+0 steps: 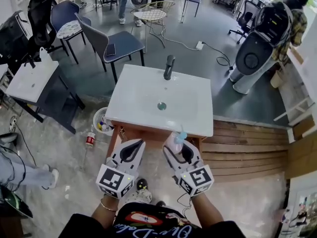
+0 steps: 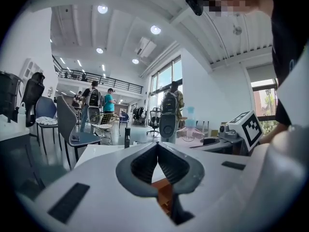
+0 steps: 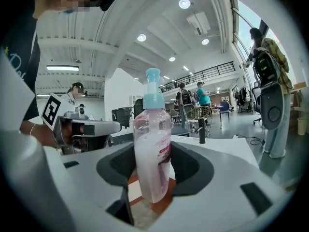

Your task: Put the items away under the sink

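**Left claw** (image 2: 158, 148): tips pressed together, nothing between them. It is held level, just left of the right claw.

**Right claw** (image 3: 153, 162): spread wide and pinching the bottle (image 3: 152, 144) by its body.

**Bottle:** upright, clear with pink liquid, light-blue pump on top. It is held off the ground at the sink's near edge, in front of the cabinet.

**Sink** (image 1: 130, 108): white and rectangular, just beyond both claws. It has a round drain (image 1: 162, 105) at the centre and a black tap (image 1: 169, 67) at the far edge.

**Cabinet** (image 1: 146, 133): wooden, beneath the sink. Its inside cannot be made out.

**Floor, left of the cabinet:** a white bin (image 1: 97, 117) with mixed contents, and a small red container (image 1: 90, 139) near it.

**Beyond the sink:** a blue chair (image 1: 119, 43) and a wire chair (image 1: 153, 15).
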Available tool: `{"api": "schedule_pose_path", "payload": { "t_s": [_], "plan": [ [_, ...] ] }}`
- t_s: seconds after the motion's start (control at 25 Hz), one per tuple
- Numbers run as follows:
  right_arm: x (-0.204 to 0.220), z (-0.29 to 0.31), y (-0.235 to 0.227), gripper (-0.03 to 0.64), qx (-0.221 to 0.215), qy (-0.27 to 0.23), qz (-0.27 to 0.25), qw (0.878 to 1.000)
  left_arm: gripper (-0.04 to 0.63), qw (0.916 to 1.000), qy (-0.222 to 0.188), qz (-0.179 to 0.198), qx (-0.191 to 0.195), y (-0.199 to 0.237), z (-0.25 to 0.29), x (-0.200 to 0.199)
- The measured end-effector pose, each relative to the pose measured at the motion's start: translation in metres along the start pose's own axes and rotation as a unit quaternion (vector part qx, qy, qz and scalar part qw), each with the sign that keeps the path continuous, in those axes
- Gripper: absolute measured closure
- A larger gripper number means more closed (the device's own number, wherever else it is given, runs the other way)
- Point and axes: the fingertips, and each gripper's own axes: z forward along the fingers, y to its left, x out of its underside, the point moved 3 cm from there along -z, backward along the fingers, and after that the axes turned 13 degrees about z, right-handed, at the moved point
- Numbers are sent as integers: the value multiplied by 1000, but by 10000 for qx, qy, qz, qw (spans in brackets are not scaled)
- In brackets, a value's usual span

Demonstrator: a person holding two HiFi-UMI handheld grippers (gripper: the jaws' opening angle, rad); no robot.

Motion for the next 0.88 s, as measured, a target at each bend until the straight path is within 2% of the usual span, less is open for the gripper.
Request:
{"api": "schedule_pose_path", "payload": {
  "t_s": [0.88],
  "plan": [
    [38, -18, -19, 400, -257, 253, 202, 9991, 586, 9996, 150, 133, -192, -40, 4, 14]
  ]
}}
